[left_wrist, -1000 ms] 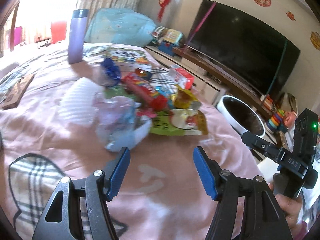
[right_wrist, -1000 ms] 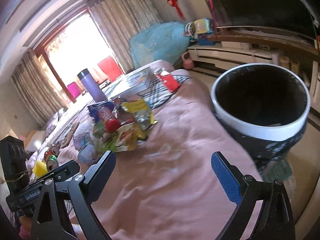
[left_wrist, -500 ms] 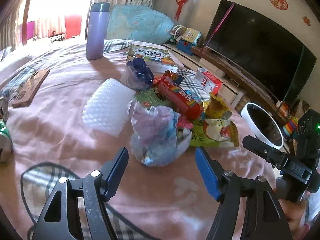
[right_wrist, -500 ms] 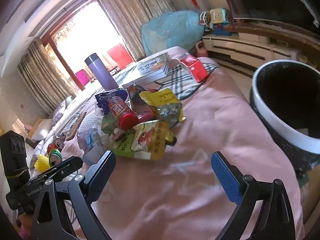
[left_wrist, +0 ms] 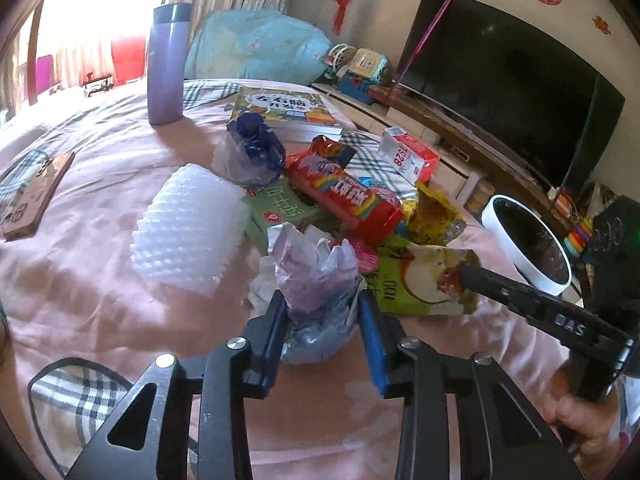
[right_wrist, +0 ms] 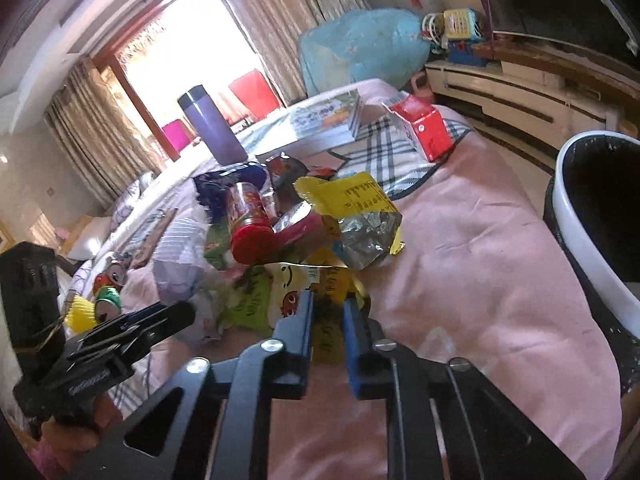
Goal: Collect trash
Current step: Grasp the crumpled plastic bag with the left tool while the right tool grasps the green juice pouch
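Left fingers: the left gripper (left_wrist: 323,328) has just been closing, and its blue pads now press both sides of the crumpled pale-blue and lilac plastic bag (left_wrist: 320,292).
Right fingers: the right gripper (right_wrist: 328,320) has just been closing too; it is clenched on the near edge of the flat green-and-yellow snack packet (right_wrist: 296,296).
Change: half a second ago both pairs of jaws stood wide, with nothing between them; now each has one piece of trash.
Meaning: in my judgement the picking step is done for these two pieces, and carrying comes next.
Where the trash lies: the bag and the packet rest on the pink bedcover (left_wrist: 100,280), at the near edge of the pile of wrappers.
Bin: the black round bin with a white rim (right_wrist: 592,224) stands beside the bed, on the right side.
Hand pose: both grippers point slanting down at the pile; the left one shows low at the left in the right wrist view.
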A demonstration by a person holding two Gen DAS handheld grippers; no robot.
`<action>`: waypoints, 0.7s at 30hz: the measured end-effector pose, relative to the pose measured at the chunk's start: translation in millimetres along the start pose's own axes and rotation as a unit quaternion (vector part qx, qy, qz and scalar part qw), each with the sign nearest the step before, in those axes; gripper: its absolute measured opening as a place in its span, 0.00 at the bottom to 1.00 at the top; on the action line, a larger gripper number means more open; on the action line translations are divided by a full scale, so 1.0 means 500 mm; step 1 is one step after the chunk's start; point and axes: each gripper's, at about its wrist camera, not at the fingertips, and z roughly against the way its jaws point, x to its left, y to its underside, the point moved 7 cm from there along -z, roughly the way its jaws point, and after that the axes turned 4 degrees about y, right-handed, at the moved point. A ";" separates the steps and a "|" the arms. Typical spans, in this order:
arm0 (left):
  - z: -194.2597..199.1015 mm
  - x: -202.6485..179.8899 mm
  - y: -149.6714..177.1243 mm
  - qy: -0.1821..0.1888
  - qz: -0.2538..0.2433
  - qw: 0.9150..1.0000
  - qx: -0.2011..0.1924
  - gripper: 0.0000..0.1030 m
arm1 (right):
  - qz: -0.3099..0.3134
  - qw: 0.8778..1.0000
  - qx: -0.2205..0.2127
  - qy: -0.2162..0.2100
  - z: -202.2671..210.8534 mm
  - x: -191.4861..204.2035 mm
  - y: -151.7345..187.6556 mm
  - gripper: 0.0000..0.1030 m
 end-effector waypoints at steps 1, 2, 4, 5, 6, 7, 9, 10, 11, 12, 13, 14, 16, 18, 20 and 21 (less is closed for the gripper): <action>0.004 -0.002 0.001 0.005 0.001 1.000 0.000 0.30 | -0.001 1.000 -0.004 -0.002 0.013 -0.003 0.002 0.09; 0.007 -0.003 0.002 0.009 0.004 1.000 -0.001 0.30 | -0.001 1.000 -0.006 -0.003 0.024 -0.006 0.006 0.08; 0.014 -0.006 0.004 0.017 0.007 1.000 -0.002 0.30 | -0.005 1.000 -0.013 -0.004 0.056 -0.016 0.018 0.07; 0.017 -0.008 0.006 0.019 0.007 1.000 -0.003 0.30 | -0.006 1.000 -0.014 -0.005 0.072 -0.021 0.026 0.07; 0.021 -0.012 0.010 0.020 0.007 1.000 -0.003 0.30 | -0.008 1.000 -0.014 -0.005 0.083 -0.025 0.031 0.07; 0.022 -0.017 0.013 0.024 0.006 1.000 -0.001 0.30 | -0.011 1.000 -0.011 -0.003 0.097 -0.031 0.041 0.07; 0.022 -0.024 0.016 0.028 0.005 1.000 0.000 0.30 | -0.017 1.000 0.005 -0.016 0.114 -0.040 0.064 0.08; 0.023 -0.029 0.018 0.031 0.002 1.000 0.001 0.30 | -0.023 0.999 0.009 -0.024 0.121 -0.044 0.072 0.12; 0.023 -0.032 0.019 0.032 -0.001 0.999 0.002 0.30 | -0.025 0.999 0.008 -0.022 0.127 -0.048 0.077 0.12; 0.024 -0.035 0.022 0.033 -0.001 0.999 0.003 0.30 | -0.020 1.000 0.006 -0.008 0.136 -0.054 0.081 0.17; 0.023 -0.035 0.023 0.034 -0.002 0.999 0.004 0.30 | -0.008 1.000 0.000 0.010 0.143 -0.058 0.081 0.31; 0.023 -0.036 0.024 0.035 -0.002 0.999 0.005 0.30 | -0.001 1.000 -0.006 0.020 0.147 -0.059 0.076 0.36; 0.024 -0.035 0.025 0.035 -0.001 0.999 0.006 0.30 | 0.019 0.999 -0.020 0.019 0.153 -0.047 0.054 0.38; 0.025 -0.035 0.026 0.035 0.003 0.999 0.005 0.30 | 0.059 0.998 -0.026 0.009 0.146 -0.019 0.026 0.38; 0.028 -0.034 0.028 0.036 0.008 0.999 0.005 0.30 | 0.110 0.993 -0.029 0.011 0.128 0.013 0.001 0.38; 0.029 -0.033 0.028 0.036 0.009 0.999 0.004 0.30 | 0.131 0.991 -0.026 0.011 0.117 0.025 -0.008 0.38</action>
